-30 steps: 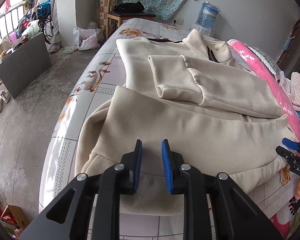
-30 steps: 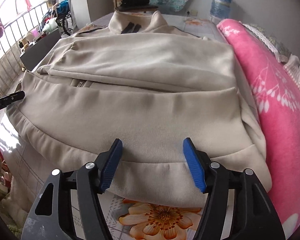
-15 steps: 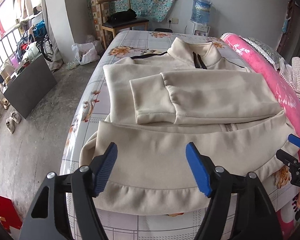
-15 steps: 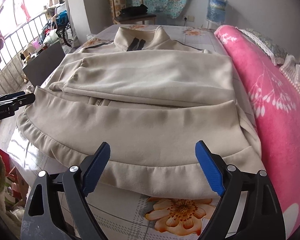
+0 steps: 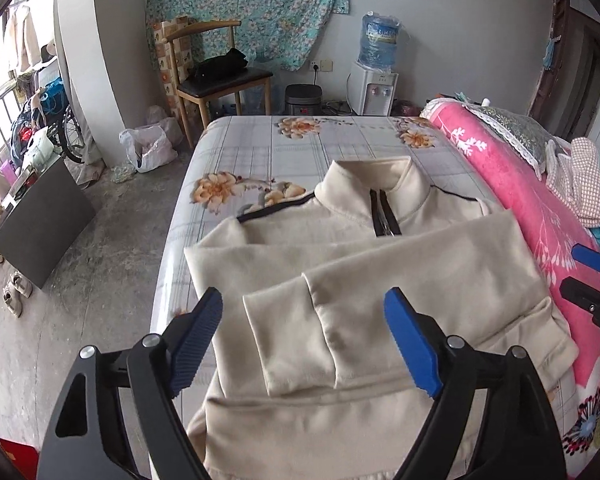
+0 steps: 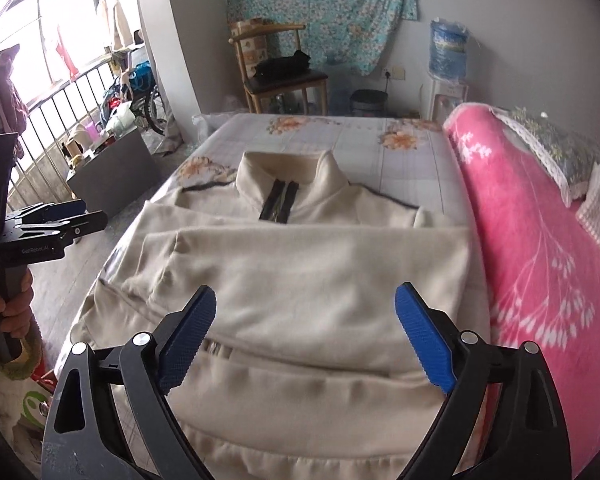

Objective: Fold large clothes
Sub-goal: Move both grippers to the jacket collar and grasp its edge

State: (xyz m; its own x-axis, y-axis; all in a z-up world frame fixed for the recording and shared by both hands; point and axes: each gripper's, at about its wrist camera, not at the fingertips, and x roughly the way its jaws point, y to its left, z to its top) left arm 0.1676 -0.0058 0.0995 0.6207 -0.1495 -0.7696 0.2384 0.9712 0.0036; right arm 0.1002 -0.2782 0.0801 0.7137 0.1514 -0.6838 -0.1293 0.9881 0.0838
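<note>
Bed (image 5: 260, 148) w/ floral sheet, cream jacket (image 5: 380, 280) on top, concrete floor (image 5: 100, 240).

Cream jacket (image 5: 380, 280) lay on floral bedsheet (image 5: 260, 148), sleeve folded across chest, hem turned up. Left gripper (image 5: 304, 340) hung above it, jaws opening, nothing between. Pink blanket (image 5: 512, 196) alongside.

We look across a bed (image 5: 340, 136) with a floral, checked sheet toward a grey wall hung with a turquoise flowered cloth (image 5: 252, 8). A wooden chair (image 5: 220, 76) stands below it, a water dispenser (image 5: 374, 84) to its right — both on a bare concrete floor (image 5: 92, 264). Daylight pours through a barred window (image 6: 56, 92) at left — a pink blanket (image 5: 520, 208) lines the bed's right side.
</note>
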